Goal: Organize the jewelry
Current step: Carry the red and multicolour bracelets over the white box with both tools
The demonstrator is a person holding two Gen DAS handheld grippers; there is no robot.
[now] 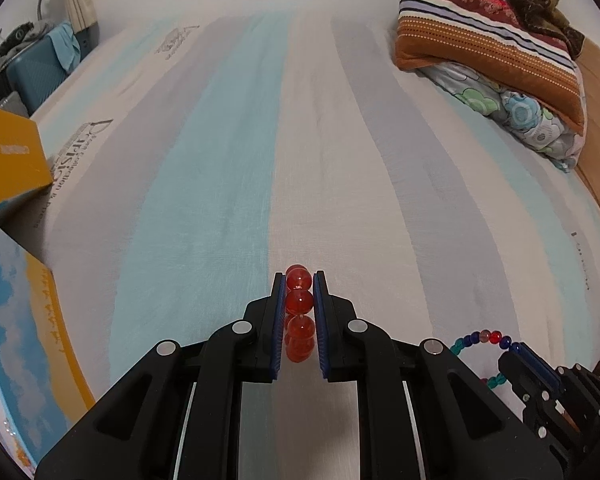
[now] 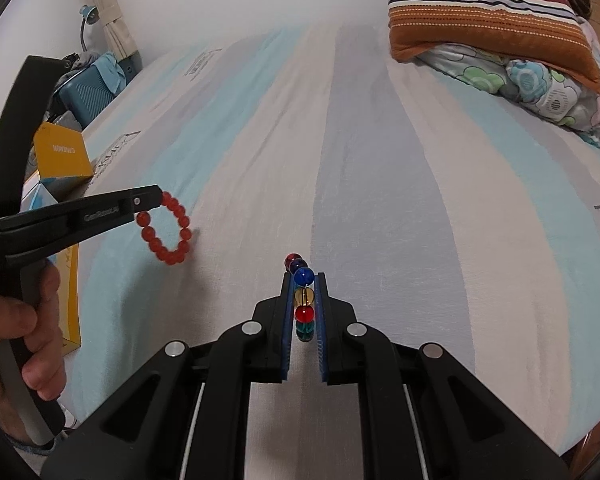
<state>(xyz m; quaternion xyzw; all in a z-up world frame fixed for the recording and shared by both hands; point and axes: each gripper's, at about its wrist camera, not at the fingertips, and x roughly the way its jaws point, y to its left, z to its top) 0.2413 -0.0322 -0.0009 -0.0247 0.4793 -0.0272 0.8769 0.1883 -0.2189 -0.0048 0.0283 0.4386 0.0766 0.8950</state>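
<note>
Now, both tools loaded. Left gripper (image 1: pixel 299 280) pinching a bracelet of round translucent red-orange beads (image 1: pixel 299 301), blue-padded fingers (image 1: pixel 278 320) pressed onto the strand on either side; seen from the right wrist camera, that same red bead loop (image 2: pixel 167 229) hanging as a full ring from the black fingertips, lifted off the bed, a faint shadow on the sheet beside it. Left hand (image 2: pixel 16 344) wrapped round the tool's handle at the picture's left edge.

Right gripper (image 2: pixel 304 276) clamped on a bracelet of mixed glass beads in blue, red, amber and teal (image 2: pixel 303 300), beads lined up in the narrow gap between the blue pads, a dark blue and a red one poking out past the tips. From the left wrist camera, part of that multicoloured strand (image 1: pixel 482 338) arching up just in front of the right tool at lower right.

Below both: a bed sheet striped in pale blue, grey and off-white (image 1: pixel 340 140) with printed lettering. At the far right corner, a folded brown striped blanket (image 1: pixel 488 40) stacked on a floral quilt (image 1: pixel 520 116). Along the left edge, a yellow cardboard box (image 1: pixel 12 156) and a blue-and-yellow printed box (image 1: pixel 24 320), a teal suitcase (image 1: pixel 36 76) beyond.
</note>
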